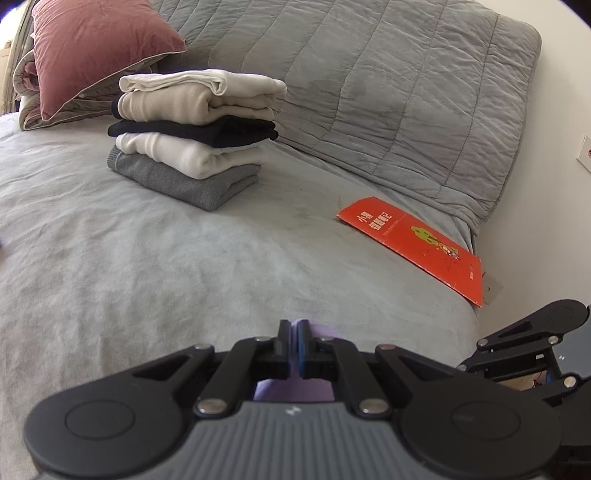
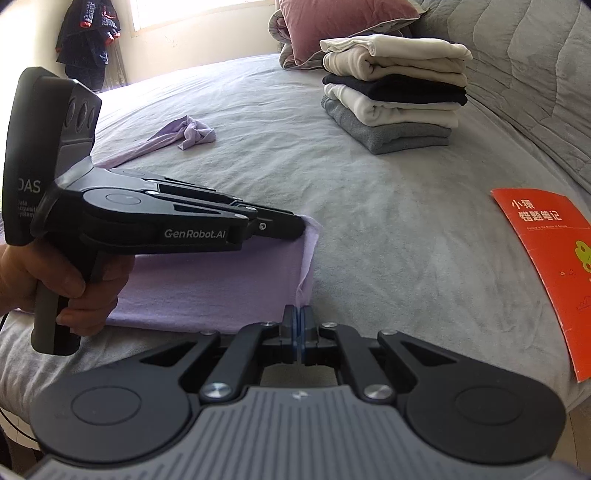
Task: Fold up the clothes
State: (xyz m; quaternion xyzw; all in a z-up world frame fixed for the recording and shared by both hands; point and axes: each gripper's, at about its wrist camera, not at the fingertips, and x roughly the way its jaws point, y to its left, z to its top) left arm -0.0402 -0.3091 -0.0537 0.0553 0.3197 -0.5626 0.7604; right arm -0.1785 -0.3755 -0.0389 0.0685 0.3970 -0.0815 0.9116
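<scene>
left wrist view: the left gripper [image 1: 297, 332] is clenched on the purple shirt [image 1: 291, 393], which shows only between and under its fingers, on the bed [image 1: 147, 258]. beyond sit a stack [image 1: 195, 136] and a red booklet [image 1: 413, 243].

right wrist view: the shirt [image 2: 207, 284] lies flat, long axis running left toward a twisted sleeve [image 2: 184, 134]. the left gripper [image 2: 301, 227] pinches its far right corner; the right gripper [image 2: 298, 321] is clenched on the near right corner. a hand [image 2: 70, 280] holds the left gripper.

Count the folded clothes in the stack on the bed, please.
5, all in one stack near the pink pillow: white on top, beige, black, white, grey at the bottom. Thin pieces between them may be hidden.
</scene>
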